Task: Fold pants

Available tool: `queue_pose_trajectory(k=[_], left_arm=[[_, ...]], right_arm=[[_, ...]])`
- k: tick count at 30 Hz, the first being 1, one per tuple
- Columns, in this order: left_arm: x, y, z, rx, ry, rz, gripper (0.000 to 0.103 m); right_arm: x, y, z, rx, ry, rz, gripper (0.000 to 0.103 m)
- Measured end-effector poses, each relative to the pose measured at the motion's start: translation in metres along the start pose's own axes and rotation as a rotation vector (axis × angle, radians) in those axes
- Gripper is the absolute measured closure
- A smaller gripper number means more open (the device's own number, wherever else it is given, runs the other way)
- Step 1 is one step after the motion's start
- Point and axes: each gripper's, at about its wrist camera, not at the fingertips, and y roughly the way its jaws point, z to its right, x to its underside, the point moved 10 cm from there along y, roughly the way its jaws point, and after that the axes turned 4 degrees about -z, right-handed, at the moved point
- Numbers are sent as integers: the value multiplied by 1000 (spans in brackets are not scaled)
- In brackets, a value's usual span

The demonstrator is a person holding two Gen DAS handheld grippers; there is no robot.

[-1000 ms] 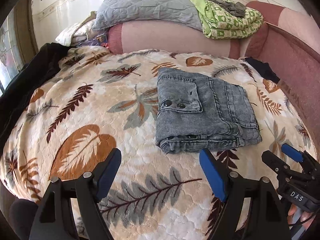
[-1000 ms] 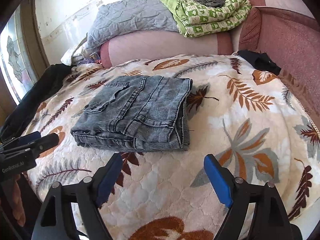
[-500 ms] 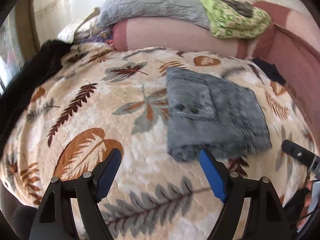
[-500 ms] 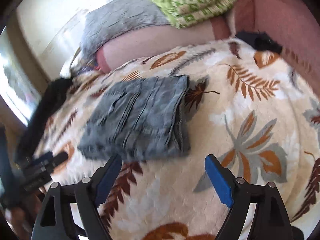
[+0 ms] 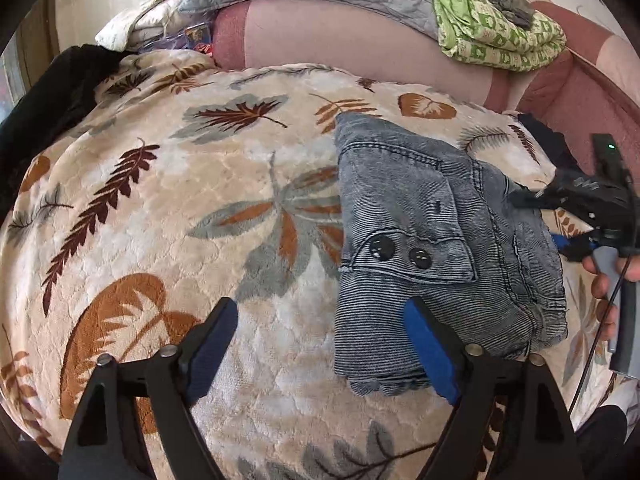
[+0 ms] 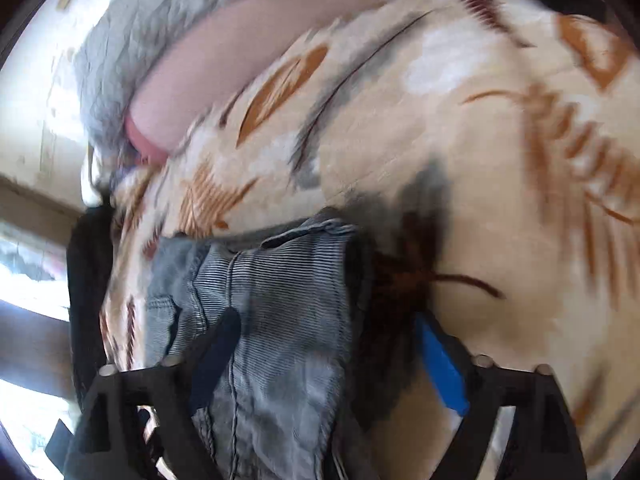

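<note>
Already folded into a thick grey-blue bundle, the pants (image 5: 432, 236) lie right of centre in the left wrist view, flat on a leaf-patterned blanket (image 5: 200, 208) spread over the bed. The left gripper (image 5: 320, 344) hangs at the lower edge with its fingers spread wide and opening further; its right blue pad lies over the bundle's near edge, and I cannot tell whether it touches. At the right edge the right gripper (image 5: 532, 216) straddles the far side of the bundle. In its own blurred view its fingers (image 6: 440, 364) are closing with the denim edge between them, pads not clearly pressing. Grey and green quilts sit along the pink headboard at the top.
</note>
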Motion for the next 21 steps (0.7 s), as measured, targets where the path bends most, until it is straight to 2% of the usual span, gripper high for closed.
queue_pose_trajectory(k=[3,6,7,8,9,10,12,14,15,17,19,21], left_arm=[[2,3,-1,22,-11,4,15],[2,6,-1,28,-20,2,14],[2,7,1,29,-18,1,14],[2,7,4,29,-11,1,14],[3,7,5,22,-5,0,14],[3,6,7,9,4,6,14],[1,2,7,-9,21,17,14],[-1,-3,5,1,28,18,14],[-3,-8,3,2,20,21,14],[-7,-17,2,14,8,51,14],[-6,-17,7,16,25,47,14],[3,-6,14,-9,76,1,14]], right_arm=[[-5,-5,-29,115,-158,24,73],[-15,-12,-38,258,-264,93,77],[-16,-5,-31,345,-300,98,77],[-16,4,-22,377,-306,74,78],[-13,12,-15,381,-288,49,77],[-15,9,-12,339,-252,81,75],[-16,-8,-9,327,-211,116,55],[-20,-31,-12,337,-206,183,46],[-22,-47,-20,332,-214,230,44],[-22,-60,-40,273,-240,263,37],[-22,-58,-68,181,-286,261,35],[-23,-42,-82,142,-311,229,33]])
